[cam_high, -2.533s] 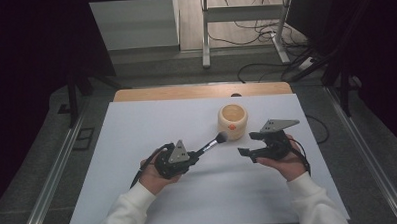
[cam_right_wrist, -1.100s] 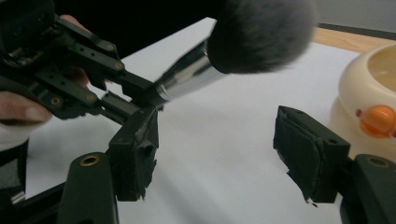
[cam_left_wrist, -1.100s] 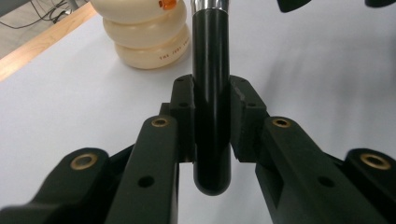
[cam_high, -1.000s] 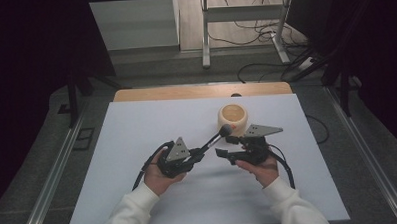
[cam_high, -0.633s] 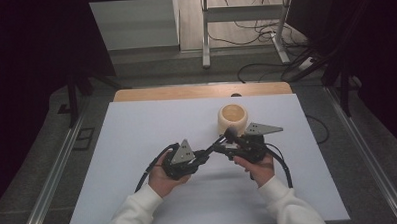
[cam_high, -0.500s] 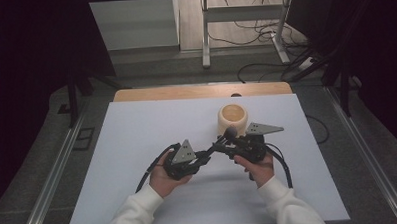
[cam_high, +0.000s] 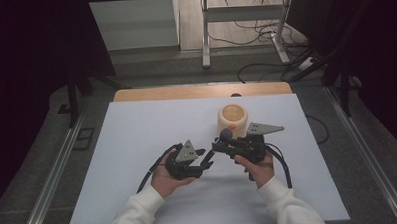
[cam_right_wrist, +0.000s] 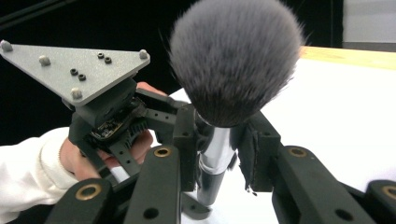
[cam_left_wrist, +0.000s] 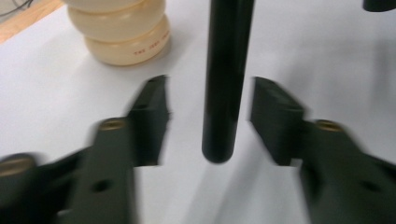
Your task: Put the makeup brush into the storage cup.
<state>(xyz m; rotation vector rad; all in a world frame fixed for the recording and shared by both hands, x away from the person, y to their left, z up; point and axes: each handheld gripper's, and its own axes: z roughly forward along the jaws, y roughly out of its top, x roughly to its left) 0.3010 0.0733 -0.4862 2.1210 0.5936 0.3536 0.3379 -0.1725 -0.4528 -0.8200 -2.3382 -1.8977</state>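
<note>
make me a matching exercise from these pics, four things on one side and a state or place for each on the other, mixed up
Things:
1. brush
2. left gripper
3. right gripper
4. cream container

States or places:
A. jaws open on either side of the black handle, not touching it
B. stands on the white table beyond both grippers
C. shut on the silver neck
D. grey bristles fluffed out, pointing up

Pairs: 1-D, 2-A, 3-C, 4-B

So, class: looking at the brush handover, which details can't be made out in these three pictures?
- Brush handle end: cut off by the bottom edge in the right gripper view.
- Red print on the cream jar: too small and blurred in the left gripper view.
- Left gripper jaws: smeared by motion blur there.
- Jar contents: too small in the high view.
</note>
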